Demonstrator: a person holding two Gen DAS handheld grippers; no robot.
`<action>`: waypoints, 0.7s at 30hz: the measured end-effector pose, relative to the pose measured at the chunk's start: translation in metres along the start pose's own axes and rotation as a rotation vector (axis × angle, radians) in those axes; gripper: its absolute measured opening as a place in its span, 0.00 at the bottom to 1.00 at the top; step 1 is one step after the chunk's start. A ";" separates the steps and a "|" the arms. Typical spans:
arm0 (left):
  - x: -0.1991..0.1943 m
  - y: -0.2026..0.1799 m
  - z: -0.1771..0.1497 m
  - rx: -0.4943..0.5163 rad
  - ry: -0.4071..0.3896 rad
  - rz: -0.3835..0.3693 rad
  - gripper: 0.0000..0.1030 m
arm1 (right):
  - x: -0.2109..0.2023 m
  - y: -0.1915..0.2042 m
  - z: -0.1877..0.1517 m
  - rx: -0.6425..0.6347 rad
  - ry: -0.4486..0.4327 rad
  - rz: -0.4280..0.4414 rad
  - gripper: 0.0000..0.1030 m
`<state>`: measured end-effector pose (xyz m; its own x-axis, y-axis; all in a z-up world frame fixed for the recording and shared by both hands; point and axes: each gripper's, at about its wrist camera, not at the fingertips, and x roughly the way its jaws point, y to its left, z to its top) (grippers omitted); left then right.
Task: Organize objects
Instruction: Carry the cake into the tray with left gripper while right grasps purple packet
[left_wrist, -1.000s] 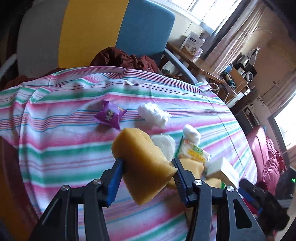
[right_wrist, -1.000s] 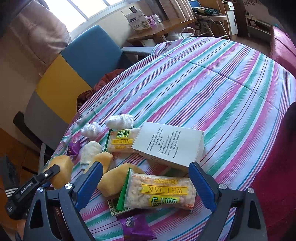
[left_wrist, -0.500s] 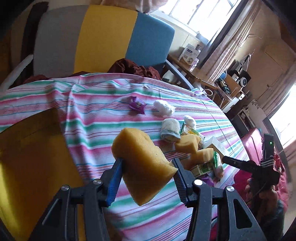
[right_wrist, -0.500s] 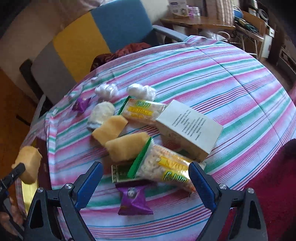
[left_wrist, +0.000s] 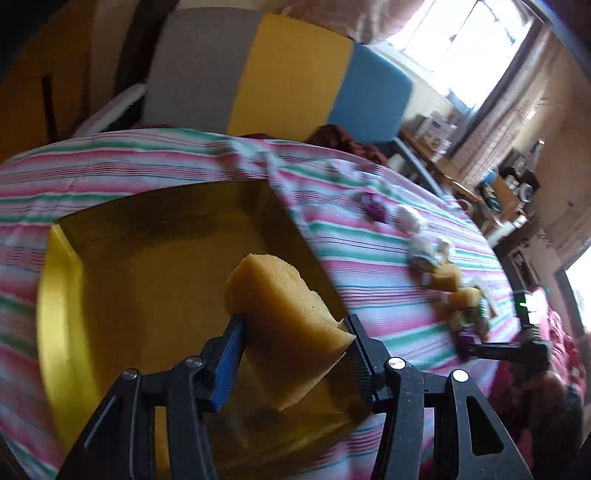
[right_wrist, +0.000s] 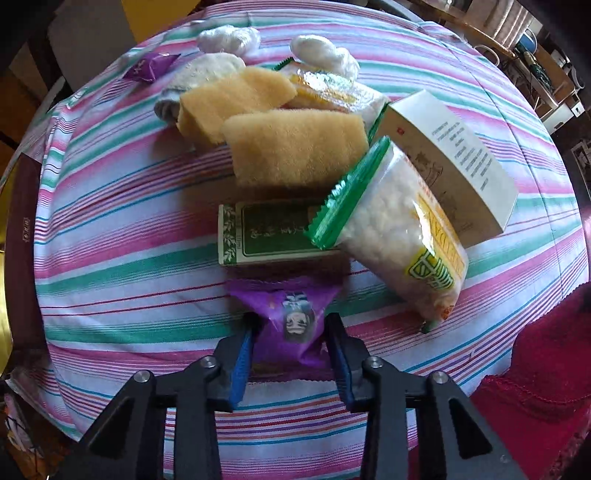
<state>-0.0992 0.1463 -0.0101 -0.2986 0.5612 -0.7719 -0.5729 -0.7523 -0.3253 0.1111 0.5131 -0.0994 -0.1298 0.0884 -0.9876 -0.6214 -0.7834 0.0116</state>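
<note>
My left gripper (left_wrist: 293, 334) is shut on a yellow sponge (left_wrist: 280, 306) and holds it above a yellow open box (left_wrist: 155, 295) on the striped table. My right gripper (right_wrist: 290, 341) has its jaws closed around a purple snack packet (right_wrist: 291, 317) lying on the cloth. Beyond it lie a green box (right_wrist: 269, 232), a rice-cracker bag (right_wrist: 399, 232), a white carton (right_wrist: 454, 162) and two more yellow sponges (right_wrist: 295, 147). The same pile shows small at the right of the left wrist view (left_wrist: 450, 291).
A second purple packet (right_wrist: 149, 66), white wrapped bundles (right_wrist: 321, 51) and a rolled cloth (right_wrist: 195, 77) lie at the far side. A grey, yellow and blue chair (left_wrist: 280, 77) stands behind the table. A red sofa (right_wrist: 535, 398) is at the right.
My left gripper has swung left with the sponge and now hangs over the yellow box. My right gripper has moved down to the near purple packet and closed around it.
</note>
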 end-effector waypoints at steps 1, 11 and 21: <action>-0.001 0.015 0.002 -0.010 -0.003 0.029 0.52 | 0.001 0.002 -0.001 -0.006 0.004 -0.004 0.32; 0.024 0.117 0.039 -0.036 0.010 0.245 0.53 | 0.004 0.007 -0.008 -0.023 -0.020 -0.005 0.32; 0.056 0.133 0.054 0.012 0.041 0.331 0.57 | 0.009 0.003 -0.012 -0.015 -0.029 -0.003 0.32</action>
<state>-0.2331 0.0955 -0.0671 -0.4392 0.2730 -0.8559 -0.4595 -0.8870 -0.0471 0.1170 0.5039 -0.1100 -0.1501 0.1083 -0.9827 -0.6101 -0.7923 0.0059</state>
